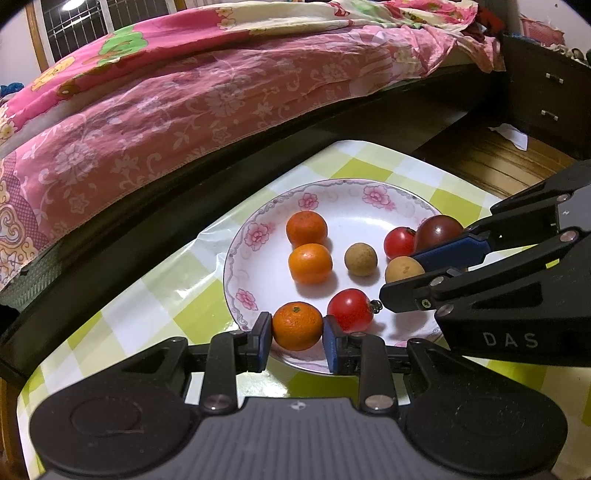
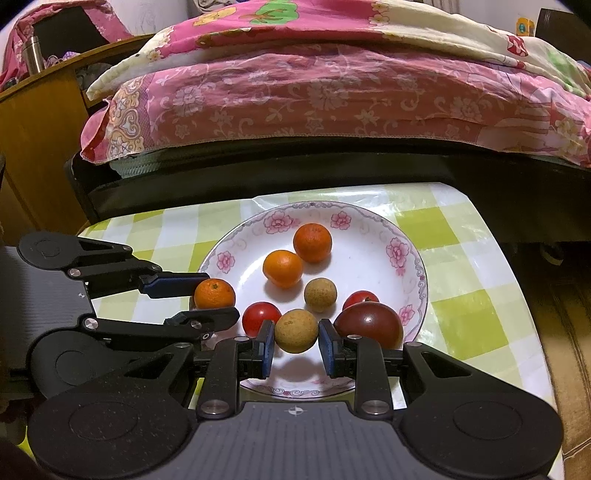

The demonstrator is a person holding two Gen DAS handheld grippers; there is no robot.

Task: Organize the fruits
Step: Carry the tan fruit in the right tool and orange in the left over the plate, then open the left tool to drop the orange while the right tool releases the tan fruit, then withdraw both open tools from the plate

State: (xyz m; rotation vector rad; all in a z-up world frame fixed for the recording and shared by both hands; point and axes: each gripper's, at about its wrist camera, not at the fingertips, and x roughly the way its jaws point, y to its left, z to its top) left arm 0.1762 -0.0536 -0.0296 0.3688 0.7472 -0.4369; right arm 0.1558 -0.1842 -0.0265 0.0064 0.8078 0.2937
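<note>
While your left gripper (image 1: 297,330) pinched a tangerine (image 1: 297,325) at the plate's (image 1: 369,216) near rim, your right gripper (image 2: 295,341) seemingly clamped a longan (image 2: 296,331) inside it; lifting carelessly could knock the red tomato (image 2: 261,316) beside it rolling.

Illumination is warm, moderately bright indoor light from overhead. A round ceiling lamp (image 1: 72,4) shows at the top left corner of the left wrist view. The glossy green-and-white checked plastic tablecloth (image 1: 173,295) carries broad pale glare patches, repeated in the right wrist view (image 2: 443,206). The white floral-rimmed ceramic plate (image 1: 343,210) shows soft, short shadows falling toward the camera under each fruit. Fisheye distortion bends the dark bed frame (image 2: 295,166) into an arc, and black vignetting fills the corners. Focus is sharp centrally; the pink floral bedsheet (image 1: 184,110) softens slightly toward the edges.
</note>
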